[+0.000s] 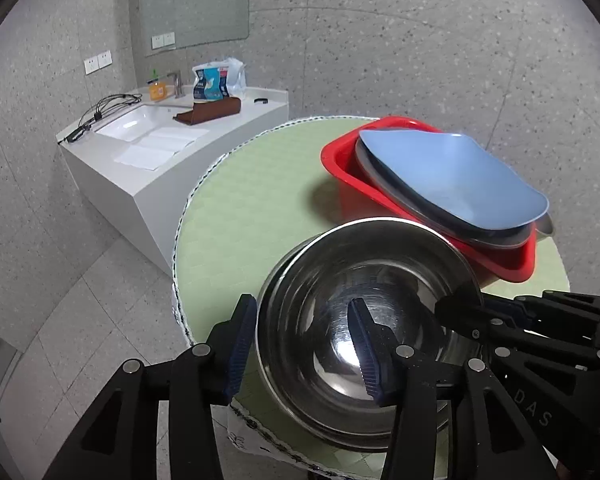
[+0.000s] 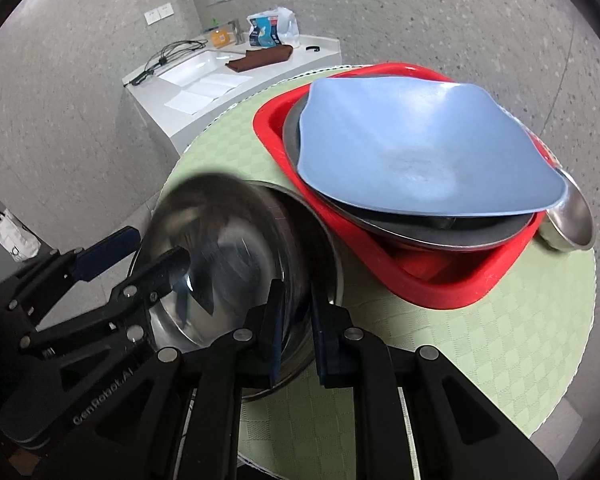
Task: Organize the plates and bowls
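Note:
A steel bowl sits on the round green table, near its front edge. My left gripper is open and straddles the bowl's left rim, one finger outside, one inside. My right gripper is shut on the bowl's right rim; it also shows in the left wrist view. Behind the bowl a red bin holds a blue square plate on top of dark and steel plates. A small steel bowl lies at the bin's right side.
A white sink counter with a faucet, bottles, a brown cloth and cables stands beyond the table's left. The floor is grey tile. Bare green tablecloth shows right of the bowl and in front of the bin.

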The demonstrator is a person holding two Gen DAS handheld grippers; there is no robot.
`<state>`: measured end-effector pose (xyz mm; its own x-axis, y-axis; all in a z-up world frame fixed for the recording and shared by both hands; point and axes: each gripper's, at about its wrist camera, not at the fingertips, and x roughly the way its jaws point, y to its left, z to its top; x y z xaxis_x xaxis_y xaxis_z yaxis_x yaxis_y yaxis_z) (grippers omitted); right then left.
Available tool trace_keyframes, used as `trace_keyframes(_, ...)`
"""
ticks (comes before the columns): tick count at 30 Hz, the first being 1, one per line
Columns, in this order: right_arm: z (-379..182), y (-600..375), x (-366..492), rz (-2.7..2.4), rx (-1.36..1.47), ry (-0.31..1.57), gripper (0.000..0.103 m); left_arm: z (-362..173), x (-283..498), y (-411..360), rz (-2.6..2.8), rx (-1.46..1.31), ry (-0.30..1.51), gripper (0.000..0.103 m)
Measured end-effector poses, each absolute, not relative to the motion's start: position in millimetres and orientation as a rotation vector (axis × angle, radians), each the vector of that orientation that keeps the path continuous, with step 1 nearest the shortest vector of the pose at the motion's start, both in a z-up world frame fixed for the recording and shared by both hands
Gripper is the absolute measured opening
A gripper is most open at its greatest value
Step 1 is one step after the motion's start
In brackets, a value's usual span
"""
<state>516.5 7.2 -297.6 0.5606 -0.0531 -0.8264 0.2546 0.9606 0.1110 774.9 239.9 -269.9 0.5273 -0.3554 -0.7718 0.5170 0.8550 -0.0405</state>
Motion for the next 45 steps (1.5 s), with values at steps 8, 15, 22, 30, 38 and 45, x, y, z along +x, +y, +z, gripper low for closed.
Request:
trace_keyframes(8, -298.9, 5.4, 518.7, -0.183, 0.251, 0.976, 0.015, -264.6, 771.2, 245.6, -0.499, 0.16, 0.866, 0.058)
trace_keyframes(15, -293.1, 6.3, 512.8, -0.162, 0.251, 0.954, 0.021, -260.2, 762.6, 250.0, -0.471, 0.122, 0.87, 0.058)
trace_keyframes(22, -277.3, -7.7, 489.5, -0.125, 0.253, 0.902, 0.04, -236.7, 737.7, 236.6, -0.459, 0.114, 0.814, 0.061)
trace_keyframes(30, -230.6, -78.4, 436.0, -0.162, 0.223, 0.742, 0.05, -195.1, 687.0, 163.5, -0.494, 0.119, 0.68, 0.076)
trace_keyframes(38, -218.2, -225.0, 414.1, -0.246, 0.242, 0.718, 0.059, -205.8, 653.3, 32.3, -0.471, 0.059, 0.71, 0.085)
trace_keyframes(45, -245.9, -317.2, 432.9, -0.174, 0.258, 0.83, 0.059, -231.7, 665.2, -63.9, -0.366, -0.006, 0.831, 0.086)
